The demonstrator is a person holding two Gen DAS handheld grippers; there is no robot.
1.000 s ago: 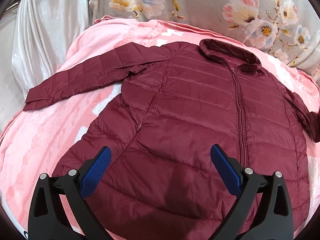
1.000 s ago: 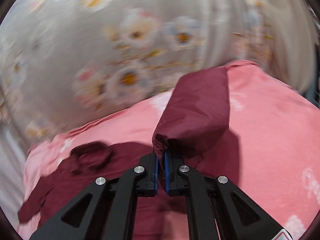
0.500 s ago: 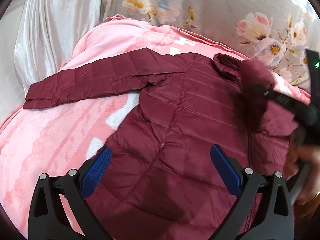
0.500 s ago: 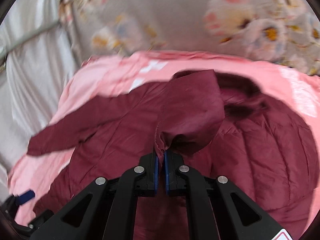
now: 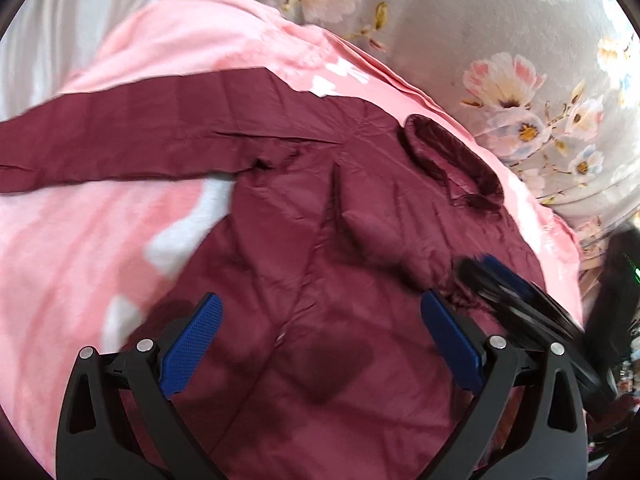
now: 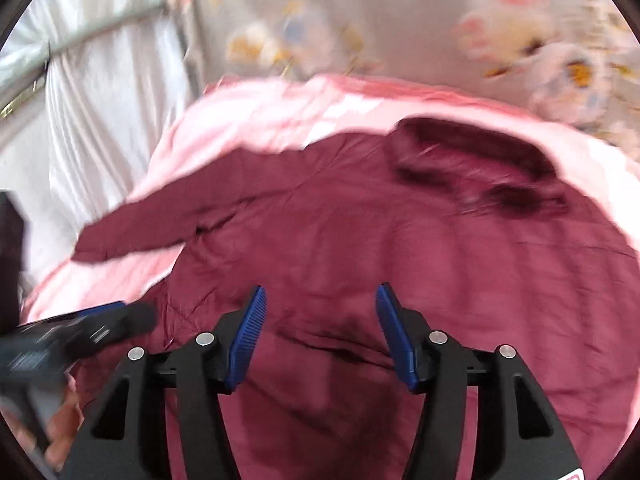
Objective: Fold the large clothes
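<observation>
On the pink blanket (image 5: 72, 240), maroon quilted puffer jacket (image 5: 320, 300) lies flat, collar (image 5: 452, 160) away; left gripper (image 5: 320, 344) gaping, empty; right gripper (image 6: 320, 336) jaws just opened, nothing between.

Both wrist views are angled steeply downward, close above the maroon jacket (image 5: 320, 240); its collar (image 6: 472, 148) and pink blanket (image 5: 80, 240) are shared.

A dark maroon quilted puffer jacket (image 5: 320, 264) lies front up and spread across a pink blanket (image 5: 80, 240). Its stand-up collar (image 5: 448, 160) points toward the far floral fabric. One sleeve (image 5: 120, 140) stretches straight out to the side, flat on the pink blanket. The other sleeve (image 5: 380, 240) is folded in across the chest, lying on the jacket's body with its cuff near the middle.
</observation>
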